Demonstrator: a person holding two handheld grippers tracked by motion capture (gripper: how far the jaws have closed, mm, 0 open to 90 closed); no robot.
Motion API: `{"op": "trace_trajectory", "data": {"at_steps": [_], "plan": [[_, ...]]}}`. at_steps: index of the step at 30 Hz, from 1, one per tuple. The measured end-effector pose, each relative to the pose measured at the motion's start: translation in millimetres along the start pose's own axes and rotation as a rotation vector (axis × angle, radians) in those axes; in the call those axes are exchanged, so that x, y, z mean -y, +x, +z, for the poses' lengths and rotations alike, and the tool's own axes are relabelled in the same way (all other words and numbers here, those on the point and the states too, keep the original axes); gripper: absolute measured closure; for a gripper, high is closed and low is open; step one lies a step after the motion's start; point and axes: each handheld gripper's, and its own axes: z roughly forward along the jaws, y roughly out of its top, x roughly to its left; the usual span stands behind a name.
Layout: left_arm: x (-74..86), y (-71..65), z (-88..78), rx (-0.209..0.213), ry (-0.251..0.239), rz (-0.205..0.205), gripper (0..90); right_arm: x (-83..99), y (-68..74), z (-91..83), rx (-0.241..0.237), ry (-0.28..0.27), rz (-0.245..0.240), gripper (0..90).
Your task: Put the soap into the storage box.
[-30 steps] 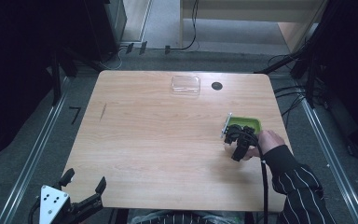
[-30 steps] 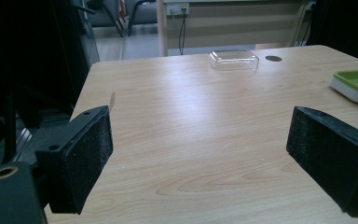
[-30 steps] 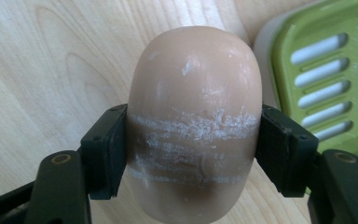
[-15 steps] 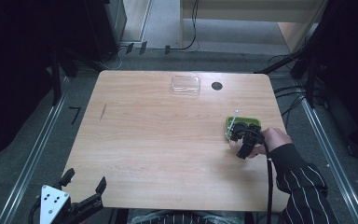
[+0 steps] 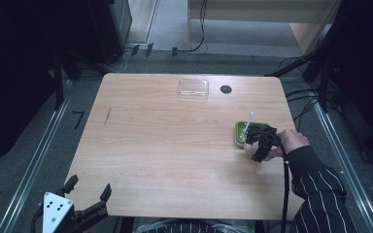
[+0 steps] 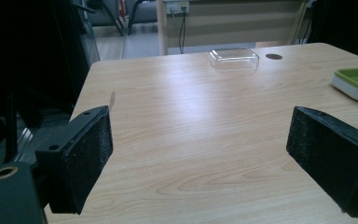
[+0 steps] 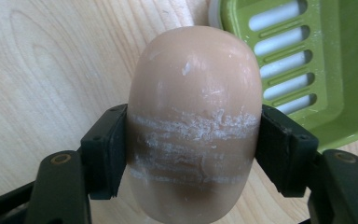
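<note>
My high view looks steeply down on the whole table (image 5: 175, 145). My left gripper view skims low across it; both share the soap dish (image 5: 243, 132), close in my right gripper view.

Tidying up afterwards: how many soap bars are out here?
1. The tan soap bar is clamped between the right gripper jaws, just beside the green soap dish at the table's right side. The clear lid looks empty.
</note>
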Motion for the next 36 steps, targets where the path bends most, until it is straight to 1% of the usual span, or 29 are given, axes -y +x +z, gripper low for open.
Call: {"op": "trace_trajectory", "data": {"at_steps": [3, 10, 13, 15, 17, 21, 22, 23, 36], "plan": [[0.0, 0.1, 0.1, -0.001, 0.0, -0.001, 7.2, 0.1, -2.3, 0.9, 0.008, 0.009, 0.0, 32.9], [0.1, 0.2, 0.0, -0.002, -0.001, -0.002, 7.2, 1.3, -10.7, -5.0, 0.019, -0.027, -0.011, 32.9], [0.2, 0.2, -0.2, -0.003, -0.002, -0.004, 7.2, 1.6, -12.5, -6.0, 0.019, -0.03, -0.009, 32.9], [0.2, 0.3, -0.4, -0.003, -0.001, -0.004, 7.2, 1.6, -13.8, -6.7, 0.029, -0.028, -0.02, 32.9], [0.2, 0.3, -0.6, -0.003, 0.0, -0.001, 7.2, 1.6, -14.9, -7.2, 0.029, -0.031, -0.02, 32.9], [0.3, 0.4, -1.0, -0.005, -0.002, -0.004, 7.2, 3.0, -21.3, -10.4, 0.033, -0.047, -0.018, 32.9], [0.4, 0.4, -1.0, -0.005, -0.001, -0.004, 7.2, 3.3, -22.7, -10.9, 0.037, -0.049, -0.024, 32.9], [0.4, 0.4, -1.0, -0.005, -0.001, -0.004, 7.2, 3.5, -23.5, -11.4, 0.034, -0.048, -0.017, 32.9], [1.0, 0.9, -2.7, -0.015, 0.003, -0.008, 7.2, -0.9, -35.6, -9.8, 0.042, -0.065, -0.03, 33.0]]}}
